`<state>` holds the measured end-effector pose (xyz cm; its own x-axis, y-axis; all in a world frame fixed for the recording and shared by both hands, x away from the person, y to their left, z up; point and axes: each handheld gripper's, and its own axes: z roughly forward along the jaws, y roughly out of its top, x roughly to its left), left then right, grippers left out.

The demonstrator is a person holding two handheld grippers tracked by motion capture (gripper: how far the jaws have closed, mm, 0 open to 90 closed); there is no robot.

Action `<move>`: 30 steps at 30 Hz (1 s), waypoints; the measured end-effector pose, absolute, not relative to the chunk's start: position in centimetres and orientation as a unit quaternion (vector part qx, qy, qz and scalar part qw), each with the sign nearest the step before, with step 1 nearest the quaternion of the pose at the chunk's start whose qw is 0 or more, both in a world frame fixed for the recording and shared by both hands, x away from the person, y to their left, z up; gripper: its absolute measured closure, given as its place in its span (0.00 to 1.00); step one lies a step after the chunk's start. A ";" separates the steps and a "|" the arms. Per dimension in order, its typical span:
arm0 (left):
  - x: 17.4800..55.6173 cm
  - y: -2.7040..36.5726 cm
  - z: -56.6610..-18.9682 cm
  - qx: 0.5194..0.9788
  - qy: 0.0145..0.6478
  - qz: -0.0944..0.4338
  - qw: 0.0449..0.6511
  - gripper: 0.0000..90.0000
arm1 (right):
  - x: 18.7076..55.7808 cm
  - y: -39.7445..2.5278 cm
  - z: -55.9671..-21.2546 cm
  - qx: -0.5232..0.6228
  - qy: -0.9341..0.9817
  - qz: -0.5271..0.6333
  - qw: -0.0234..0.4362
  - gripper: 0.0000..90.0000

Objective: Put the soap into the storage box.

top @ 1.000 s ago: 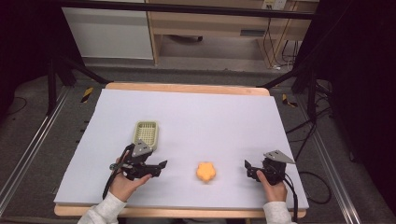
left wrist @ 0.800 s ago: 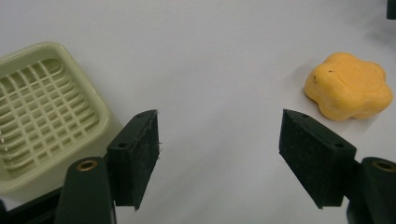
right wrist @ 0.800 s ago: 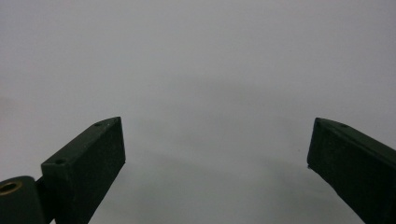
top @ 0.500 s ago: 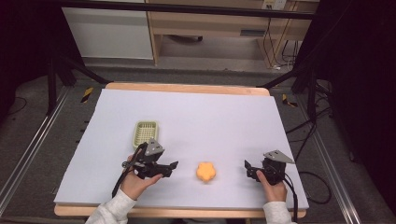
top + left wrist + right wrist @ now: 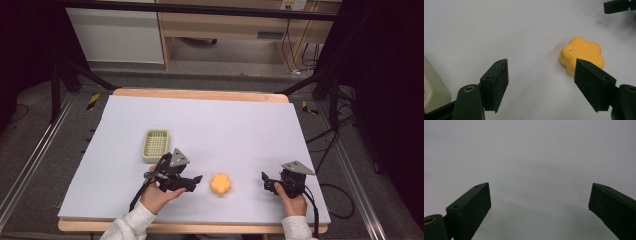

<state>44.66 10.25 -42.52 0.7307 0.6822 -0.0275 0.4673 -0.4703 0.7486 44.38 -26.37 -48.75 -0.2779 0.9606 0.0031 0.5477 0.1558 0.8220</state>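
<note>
White tabletop point(image 5: 240, 130); both grippers' fingers spread wide, left gripper point(image 5: 541, 82) partly hiding orange flower-shaped block point(image 5: 582, 53).

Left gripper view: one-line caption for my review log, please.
Open left gripper above the white table, orange flower-shaped piece just beyond one jaw, pale green basket at the edge.

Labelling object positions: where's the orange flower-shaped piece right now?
In the high view the orange flower-shaped piece lies on the white table near its front edge, between the left gripper and the right gripper, nearer the left.
</note>
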 end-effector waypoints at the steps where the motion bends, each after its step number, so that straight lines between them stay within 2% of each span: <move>1: 44.7 10.1 -42.5 0.847 0.339 0.139 0.385 0.30 | 44.4 -26.4 -48.7 0.533 0.708 0.372 0.278 0.05; 30: 44.5 5.1 -43.5 0.875 0.303 0.116 0.360 0.26 | 44.4 -26.4 -48.7 0.533 0.709 0.372 0.273 0.05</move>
<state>44.50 5.12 -43.47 0.7892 0.6139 -0.0147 0.4468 -0.5577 0.6995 44.41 -26.36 -48.74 -0.2831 0.9590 0.0095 0.5536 0.1553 0.8182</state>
